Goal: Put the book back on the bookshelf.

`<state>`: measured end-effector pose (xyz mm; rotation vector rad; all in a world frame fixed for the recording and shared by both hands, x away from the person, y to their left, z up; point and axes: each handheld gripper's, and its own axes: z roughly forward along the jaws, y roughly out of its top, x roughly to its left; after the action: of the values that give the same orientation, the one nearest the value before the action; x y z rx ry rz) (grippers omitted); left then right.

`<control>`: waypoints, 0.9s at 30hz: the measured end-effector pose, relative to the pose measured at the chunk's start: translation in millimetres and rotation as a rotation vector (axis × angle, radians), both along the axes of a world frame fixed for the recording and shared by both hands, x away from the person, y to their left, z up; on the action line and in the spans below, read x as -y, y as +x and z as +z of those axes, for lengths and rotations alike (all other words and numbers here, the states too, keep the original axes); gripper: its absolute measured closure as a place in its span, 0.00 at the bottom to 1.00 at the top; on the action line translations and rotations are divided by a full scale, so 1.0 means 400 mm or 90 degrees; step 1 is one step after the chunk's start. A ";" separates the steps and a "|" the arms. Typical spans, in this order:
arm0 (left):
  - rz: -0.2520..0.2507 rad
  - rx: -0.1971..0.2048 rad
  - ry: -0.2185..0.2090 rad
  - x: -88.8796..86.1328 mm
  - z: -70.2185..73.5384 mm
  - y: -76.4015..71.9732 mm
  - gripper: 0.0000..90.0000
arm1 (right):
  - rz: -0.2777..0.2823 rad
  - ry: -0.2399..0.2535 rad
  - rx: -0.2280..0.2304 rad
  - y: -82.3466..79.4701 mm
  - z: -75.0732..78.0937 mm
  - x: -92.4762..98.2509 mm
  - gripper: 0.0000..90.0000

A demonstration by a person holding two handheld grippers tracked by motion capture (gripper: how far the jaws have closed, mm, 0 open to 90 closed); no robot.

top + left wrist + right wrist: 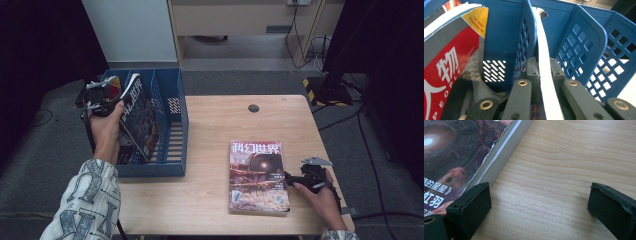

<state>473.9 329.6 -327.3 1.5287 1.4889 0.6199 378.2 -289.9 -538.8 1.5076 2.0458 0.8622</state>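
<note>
- A person sits at a wooden table [215,125] with a two-jaw gripper in each hand; a blue file rack [172,125] with upright slots stands at the table's left edge.
- The left gripper [107,100] is clamped on the top edge of a dark-covered magazine [140,117], which stands tilted in the rack's middle slot.
- In the left gripper view the white page edge [546,75] runs up between the closed jaws, with a blue divider [526,37] just beside it. A red-covered magazine [449,67] leans in the neighbouring slot.
- The right gripper [292,181] rests low on the table at the right edge of a thick magazine [257,177] lying flat near the front. Its jaws stand wide apart, gripping nothing; one pad [474,207] sits right at the stack's edge, though contact cannot be confirmed.
- The step in hand looks like seating the held magazine in its slot. To do it well, keep the spine parallel to the dividers, lower it until the bottom edge rests on the rack floor, then release, so it neither jams nor slumps.
</note>
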 end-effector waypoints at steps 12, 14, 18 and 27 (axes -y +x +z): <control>-0.004 -0.013 0.012 -0.003 0.000 -0.005 0.91 | 0.000 0.000 0.000 0.000 0.000 0.000 0.06; -0.006 -0.014 0.014 -0.003 0.000 -0.005 0.90 | 0.000 0.000 0.000 0.000 0.000 0.000 0.06; -0.010 -0.014 0.027 -0.002 0.001 -0.007 0.89 | 0.000 0.000 0.000 0.000 0.000 0.000 0.06; -0.023 -0.027 0.026 -0.007 0.007 -0.011 0.76 | 0.000 0.000 0.001 0.000 0.000 0.000 0.06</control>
<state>469.4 332.5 -324.7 1.6049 1.4848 0.6035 378.3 -289.9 -538.9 1.5075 2.0446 0.8628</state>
